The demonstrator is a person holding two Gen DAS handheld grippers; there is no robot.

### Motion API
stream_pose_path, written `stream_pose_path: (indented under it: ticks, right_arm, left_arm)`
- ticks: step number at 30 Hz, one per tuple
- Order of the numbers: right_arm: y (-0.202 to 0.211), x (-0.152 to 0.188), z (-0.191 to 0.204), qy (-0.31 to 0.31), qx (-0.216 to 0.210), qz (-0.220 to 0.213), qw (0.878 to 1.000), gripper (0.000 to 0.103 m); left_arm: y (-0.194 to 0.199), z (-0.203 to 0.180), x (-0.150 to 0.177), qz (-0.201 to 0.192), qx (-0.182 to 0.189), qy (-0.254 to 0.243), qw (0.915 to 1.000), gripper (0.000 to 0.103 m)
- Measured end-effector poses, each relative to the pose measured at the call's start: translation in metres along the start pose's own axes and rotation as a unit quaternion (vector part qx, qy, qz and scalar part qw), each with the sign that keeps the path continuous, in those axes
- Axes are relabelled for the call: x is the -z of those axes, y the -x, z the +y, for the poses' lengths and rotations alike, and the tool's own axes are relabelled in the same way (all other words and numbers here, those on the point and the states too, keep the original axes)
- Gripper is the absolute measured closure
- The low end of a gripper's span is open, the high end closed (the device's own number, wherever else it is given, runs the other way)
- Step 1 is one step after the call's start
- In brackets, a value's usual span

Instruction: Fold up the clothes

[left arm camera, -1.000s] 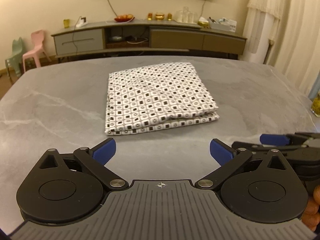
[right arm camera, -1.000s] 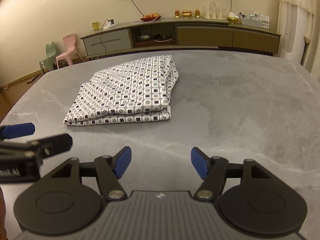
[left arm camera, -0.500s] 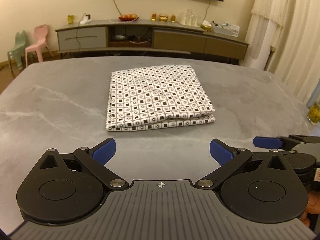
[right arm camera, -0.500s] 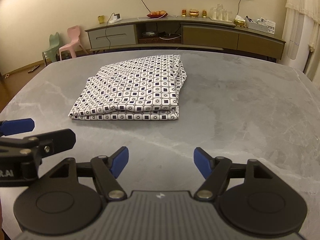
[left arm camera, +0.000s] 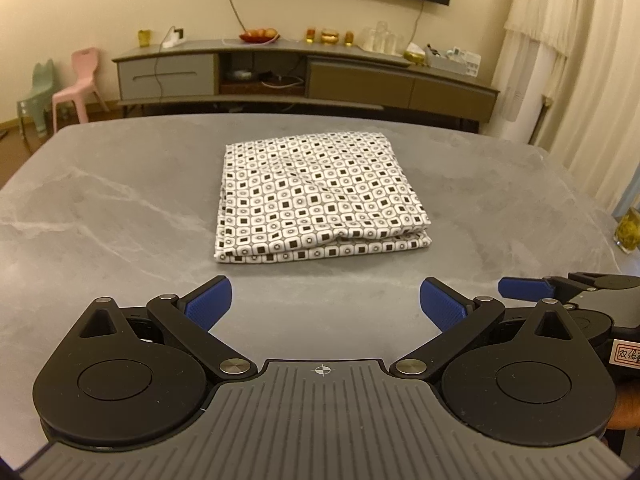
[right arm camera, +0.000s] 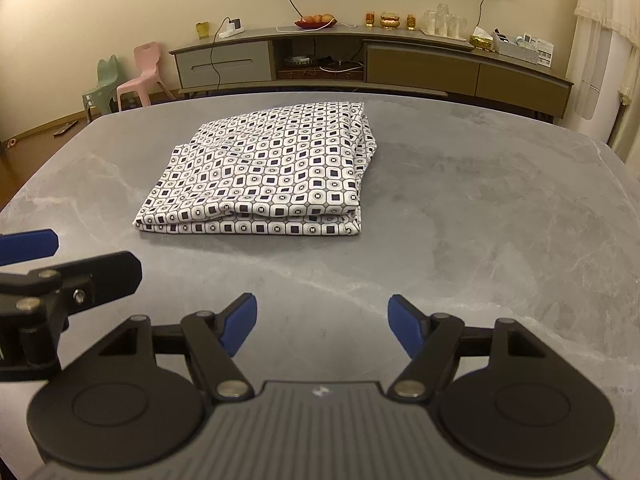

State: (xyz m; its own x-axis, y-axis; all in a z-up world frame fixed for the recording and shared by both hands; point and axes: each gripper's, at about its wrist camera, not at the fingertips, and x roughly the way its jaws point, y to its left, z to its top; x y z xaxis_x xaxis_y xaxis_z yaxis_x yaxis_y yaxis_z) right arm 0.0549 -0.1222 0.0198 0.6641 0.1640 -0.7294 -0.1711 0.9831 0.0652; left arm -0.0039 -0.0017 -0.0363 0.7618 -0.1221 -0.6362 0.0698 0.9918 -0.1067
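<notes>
A white garment with a black square pattern (left arm camera: 320, 196) lies folded into a neat rectangle in the middle of the grey marble table (left arm camera: 100, 208). In the right wrist view the same folded garment (right arm camera: 264, 172) sits ahead and to the left. My left gripper (left arm camera: 326, 304) hovers open over bare table, short of the garment's near edge, with nothing between its blue pads. My right gripper (right arm camera: 322, 320) is open too, also back from the cloth and holding nothing. Each gripper shows at the edge of the other's view.
A long low sideboard (left arm camera: 304, 76) with glasses, a fruit bowl and small jars stands behind the table. Two small plastic chairs (left arm camera: 76, 84) are at the far left. A yellowish glass (left arm camera: 628, 232) stands near the table's right edge, beside curtains.
Both views have tilted and shifted slightly, so the folded garment sits a little differently in frame. The garment itself has not moved and both grippers stay open and apart from it.
</notes>
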Motion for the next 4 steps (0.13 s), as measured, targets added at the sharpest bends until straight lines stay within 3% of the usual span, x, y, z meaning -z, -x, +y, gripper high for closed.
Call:
stream_pose_path:
  ticks: [4]
  right_arm:
    - [0.0004,-0.001,0.0002,0.002,0.001,0.001,1.0,0.029]
  left_arm:
    - [-0.0001,-0.0003,-0.0001,0.001,-0.002,-0.001,1.0,0.01]
